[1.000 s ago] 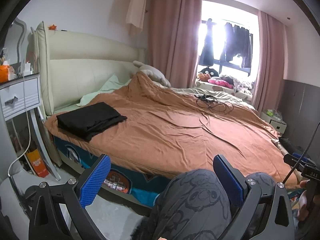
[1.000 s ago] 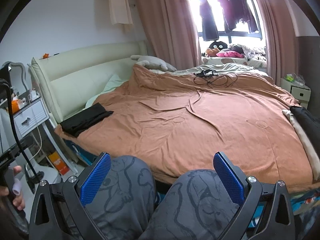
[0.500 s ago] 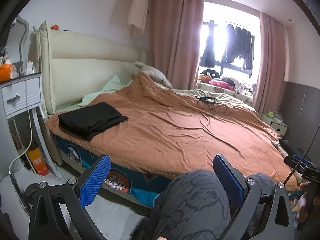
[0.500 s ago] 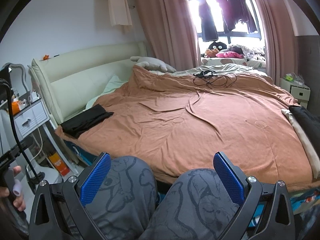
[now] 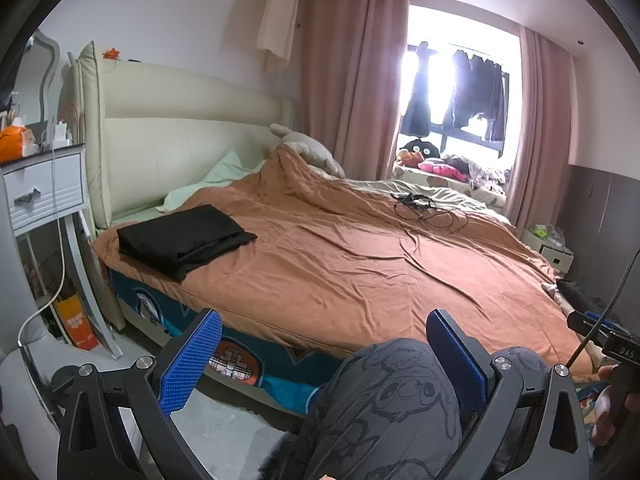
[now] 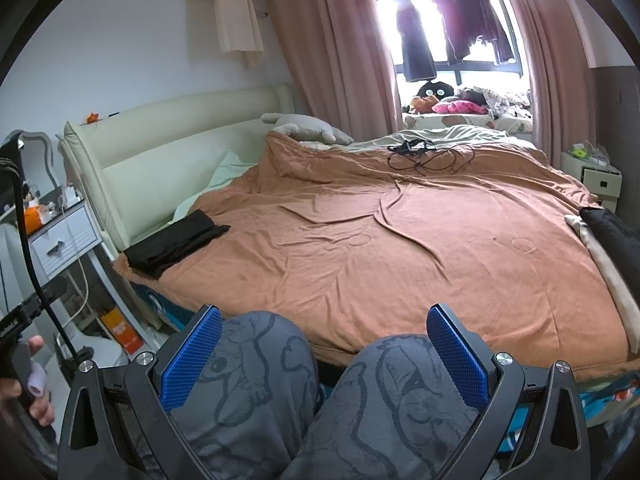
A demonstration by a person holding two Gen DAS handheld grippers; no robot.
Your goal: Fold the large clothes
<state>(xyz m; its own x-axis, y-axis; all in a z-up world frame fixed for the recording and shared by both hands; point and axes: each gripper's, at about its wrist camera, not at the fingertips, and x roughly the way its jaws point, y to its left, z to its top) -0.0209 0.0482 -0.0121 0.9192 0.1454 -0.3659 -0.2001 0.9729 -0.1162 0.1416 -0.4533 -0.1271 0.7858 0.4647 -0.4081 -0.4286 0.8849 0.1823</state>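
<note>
At the far left stands a white nightstand [image 5: 44,196] with a drawer, hard against the cream headboard [image 5: 188,148]; it plays no part in the work. Next to it, on the near left corner of the bed, lies a black folded garment [image 5: 182,238], squared into a flat stack and resting on the brown bedspread [image 5: 360,264]. Its position at the corner suggests it has been set aside as finished, leaving the middle of the bed free as a folding surface. The left gripper [image 5: 326,354] is held low over the person's knees [image 6: 248,364], its blue-padded fingers [image 5: 192,360] spread wide with nothing between them. The right gripper [image 6: 326,354] is likewise low over the lap, fingers parted and empty; both read as a resting posture between garments. A tangle of black cable [image 6: 432,156] lies on the far side of the bedspread, well apart from the stack. At the right edge of the bed, dark cloth over a pale one [image 6: 612,236] forms a heap, only partly in view; in my judgement this is the supply of unfolded clothes, placed within the right hand's reach.
</note>
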